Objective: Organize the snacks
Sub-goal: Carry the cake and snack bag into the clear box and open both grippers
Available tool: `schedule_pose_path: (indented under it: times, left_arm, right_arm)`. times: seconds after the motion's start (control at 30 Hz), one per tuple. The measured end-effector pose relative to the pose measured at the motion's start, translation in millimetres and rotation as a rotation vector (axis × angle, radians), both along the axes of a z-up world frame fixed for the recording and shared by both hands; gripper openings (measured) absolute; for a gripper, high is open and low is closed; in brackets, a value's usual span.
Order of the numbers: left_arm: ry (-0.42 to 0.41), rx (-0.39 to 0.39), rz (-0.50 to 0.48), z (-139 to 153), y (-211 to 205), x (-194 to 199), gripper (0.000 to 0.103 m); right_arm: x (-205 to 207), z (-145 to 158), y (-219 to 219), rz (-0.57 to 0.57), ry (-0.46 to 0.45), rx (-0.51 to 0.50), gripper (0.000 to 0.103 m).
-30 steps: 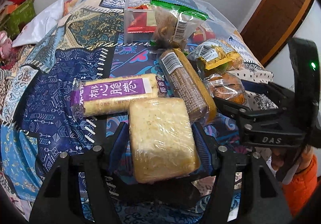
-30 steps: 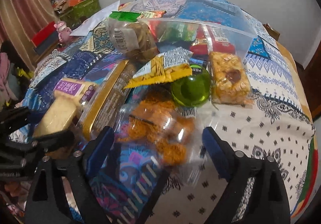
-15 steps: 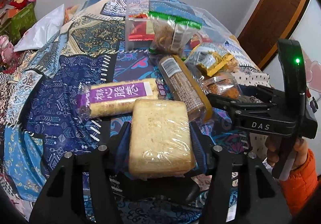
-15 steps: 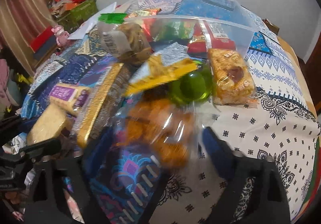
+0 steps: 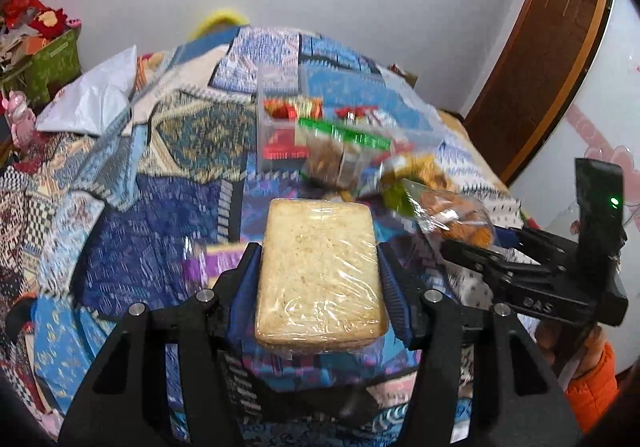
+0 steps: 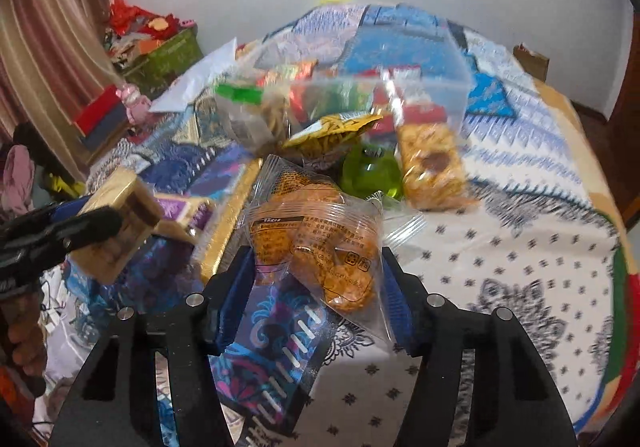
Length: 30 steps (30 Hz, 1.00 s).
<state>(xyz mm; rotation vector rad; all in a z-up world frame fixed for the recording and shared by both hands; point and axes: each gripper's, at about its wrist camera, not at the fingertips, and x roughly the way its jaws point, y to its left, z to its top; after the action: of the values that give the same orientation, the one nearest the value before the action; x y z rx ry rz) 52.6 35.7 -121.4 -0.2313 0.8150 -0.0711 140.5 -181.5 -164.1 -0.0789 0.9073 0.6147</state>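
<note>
My left gripper (image 5: 318, 279) is shut on a pale yellow wrapped cake block (image 5: 320, 267) and holds it above the patterned cloth; the block also shows in the right wrist view (image 6: 116, 223). My right gripper (image 6: 316, 279) is shut on a clear bag of orange fried snacks (image 6: 316, 235), lifted off the cloth; the bag also shows in the left wrist view (image 5: 456, 219). A clear plastic box (image 6: 424, 87) with red and green packets stands behind the snack pile.
On the cloth lie a green-topped bag (image 6: 256, 115), a yellow packet (image 6: 332, 131), a green round thing (image 6: 372, 175), a wrapped flaky bar (image 6: 432, 167), a long gold-edged pack (image 6: 232, 223) and a purple-labelled pack (image 5: 208, 263). A wooden door (image 5: 540, 59) stands right.
Both grippers have lifted with their loads. The right gripper closed on the orange snack bag and raised it. The left gripper raised the cake block off the cloth.
</note>
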Motion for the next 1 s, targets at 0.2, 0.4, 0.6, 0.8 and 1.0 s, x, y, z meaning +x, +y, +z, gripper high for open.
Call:
schedule_pose_path:
  times: [0.2,0.4,0.6,0.8,1.0]
  left_arm:
    - [-0.070,0.001,0.017,24.1,6.9,17.6,0.056]
    - [-0.129,0.011,0.030,48.7,13.8,45.4,0.056]
    - [-0.149,0.022,0.032,59.4,19.7,86.8,0.056]
    - [-0.125,0.030,0.019,53.6,17.6,128.8,0.056]
    - [-0.089,-0.002,-0.022,40.3,10.6,170.6,0.056]
  right_arm:
    - [1.5,32.7,-6.6,-0.013,-0.079,0.043,0.057]
    - [16.8,58.4,-6.7,-0.027,-0.140,0.083,0.057]
    - [43.0,75.6,-6.2,-0.057,-0.185,0.106,0.057]
    - [76.3,82.9,-6.0,-0.079,-0.207,0.120,0.057]
    - [107.3,72.3,-1.8,-0.097,-0.182,0.114,0.058]
